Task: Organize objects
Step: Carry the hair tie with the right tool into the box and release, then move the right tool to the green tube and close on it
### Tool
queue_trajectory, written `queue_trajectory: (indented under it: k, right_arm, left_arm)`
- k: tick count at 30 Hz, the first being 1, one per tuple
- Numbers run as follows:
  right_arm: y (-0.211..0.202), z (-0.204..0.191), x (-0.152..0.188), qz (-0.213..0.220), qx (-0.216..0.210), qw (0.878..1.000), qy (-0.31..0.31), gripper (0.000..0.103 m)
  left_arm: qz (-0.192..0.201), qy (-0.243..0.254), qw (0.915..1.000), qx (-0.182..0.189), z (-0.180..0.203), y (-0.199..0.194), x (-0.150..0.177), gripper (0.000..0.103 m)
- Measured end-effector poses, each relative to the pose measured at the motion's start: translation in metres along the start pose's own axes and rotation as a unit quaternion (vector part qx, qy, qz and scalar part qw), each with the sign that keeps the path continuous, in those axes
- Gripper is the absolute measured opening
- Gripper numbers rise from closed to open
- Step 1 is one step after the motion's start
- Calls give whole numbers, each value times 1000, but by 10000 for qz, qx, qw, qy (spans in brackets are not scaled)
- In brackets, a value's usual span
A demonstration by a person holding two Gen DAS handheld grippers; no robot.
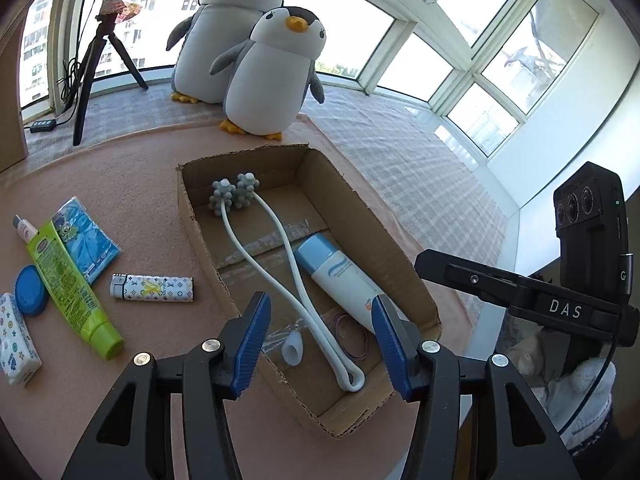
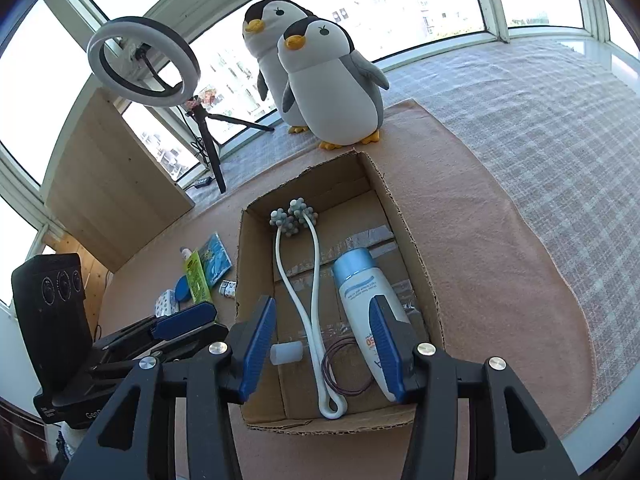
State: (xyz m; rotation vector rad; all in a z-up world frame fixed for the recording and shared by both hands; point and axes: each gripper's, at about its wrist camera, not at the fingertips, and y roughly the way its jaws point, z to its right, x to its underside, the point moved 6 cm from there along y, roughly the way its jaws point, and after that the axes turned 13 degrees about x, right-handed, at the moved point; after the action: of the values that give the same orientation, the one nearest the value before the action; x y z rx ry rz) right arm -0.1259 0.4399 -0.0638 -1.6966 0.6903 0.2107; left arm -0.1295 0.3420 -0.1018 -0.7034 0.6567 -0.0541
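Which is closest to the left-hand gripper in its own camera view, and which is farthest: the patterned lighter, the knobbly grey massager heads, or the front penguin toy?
From the left gripper:
1. Patterned lighter, on the mat to its left, outside the box.
2. Grey massager heads, at the far end inside the cardboard box.
3. Front penguin, beyond the box near the window.

Sunlit bay windows, checked sill cloth, ring light.

The left tool is held level with its blue-padded fingers spread wide and nothing between them. The right tool is spread just as wide and also empty, close beside the left one, with a white-gloved hand holding it.
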Motion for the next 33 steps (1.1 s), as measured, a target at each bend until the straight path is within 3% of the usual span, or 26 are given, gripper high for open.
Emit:
queue_trajectory:
  k: [10, 19, 24, 33]
  right_arm:
    - [9, -34, 5, 55, -115, 9995, -289, 53]
    - [20, -87, 8, 95, -419, 9959, -791, 53]
    - [40, -125, 7, -213, -644, 9923, -1033, 54]
    - [90, -195, 6, -1013, -905, 9802, -1440, 54]
  left_arm:
    - [76, -303, 9993, -224, -34, -23, 18, 56]
    - [190, -863, 9937, -690, -98, -56, 46, 56]
    - [341, -1160, 9887, -887, -132, -73, 52, 56]
    - [526, -1622, 9817, -850, -173, -83, 52, 56]
